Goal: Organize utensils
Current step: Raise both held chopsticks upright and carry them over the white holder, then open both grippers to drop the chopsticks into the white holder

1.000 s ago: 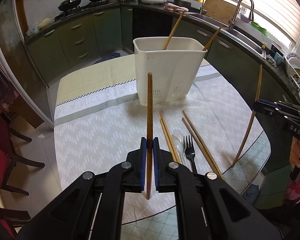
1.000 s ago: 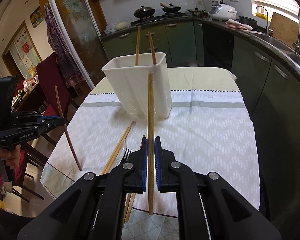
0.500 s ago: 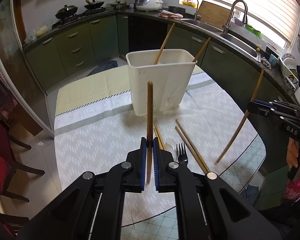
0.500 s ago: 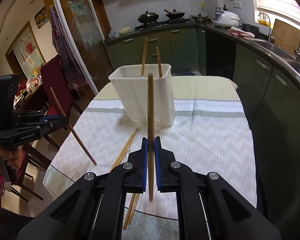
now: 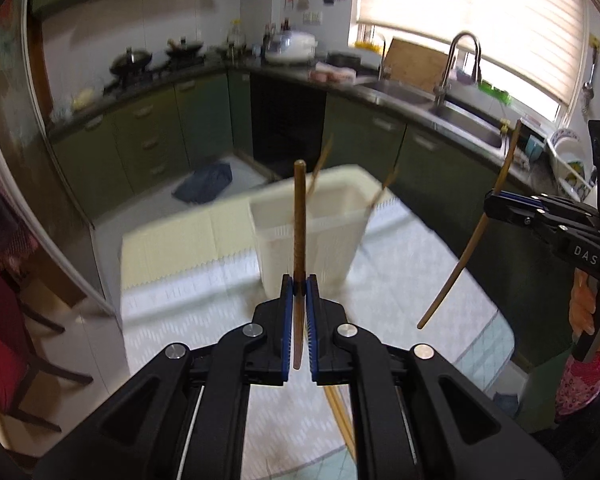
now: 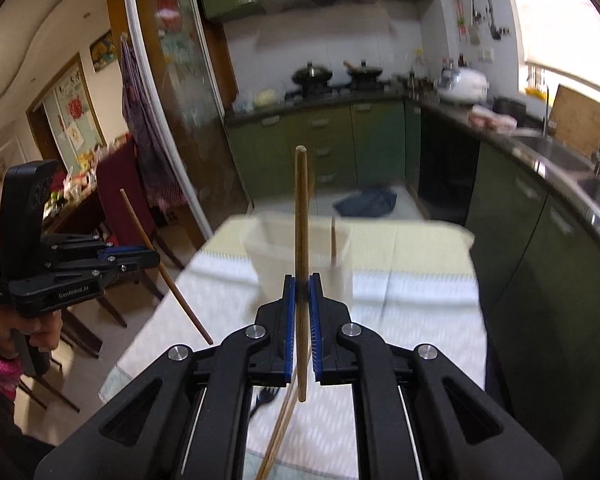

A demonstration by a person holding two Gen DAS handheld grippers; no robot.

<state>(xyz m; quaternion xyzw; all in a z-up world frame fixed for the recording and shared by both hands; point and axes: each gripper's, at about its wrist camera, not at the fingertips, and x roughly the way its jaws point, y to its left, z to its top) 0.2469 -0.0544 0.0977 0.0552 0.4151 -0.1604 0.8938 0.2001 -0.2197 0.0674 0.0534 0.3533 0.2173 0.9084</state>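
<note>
Both grippers have risen since the earlier frames, each carrying its chopstick up off the table, and the white holder now sits lower and blurred in both views.

The left gripper point(image 5: 299, 280) has its blue-padded jaws pinched on 1 brown wooden chopstick point(image 5: 299, 220), which stands nearly upright between them, its top clear above the jaws and its lower end showing below the pads. The right gripper point(image 6: 302, 280) is likewise clamped on a second brown wooden chopstick point(image 6: 301, 216), also held close to vertical.

Just beyond both sets of jaws stands the white rectangular plastic utensil holder point(image 5: 332, 236), on the pale patterned tablecloth point(image 5: 204, 312); 2 more wooden chopsticks point(image 5: 320, 168) lean inside it. Loose chopsticks on the cloth point(image 5: 340, 416) lie below the left gripper's fingers, and a black plastic fork point(image 6: 265, 396) shows under the right gripper.

Each gripper appears at the edge of the other's view, held in a hand point(image 6: 28, 328), with its chopstick slanting down in the air. Behind the table run green kitchen cabinets point(image 6: 332, 140) and a steel sink point(image 5: 460, 116).
</note>
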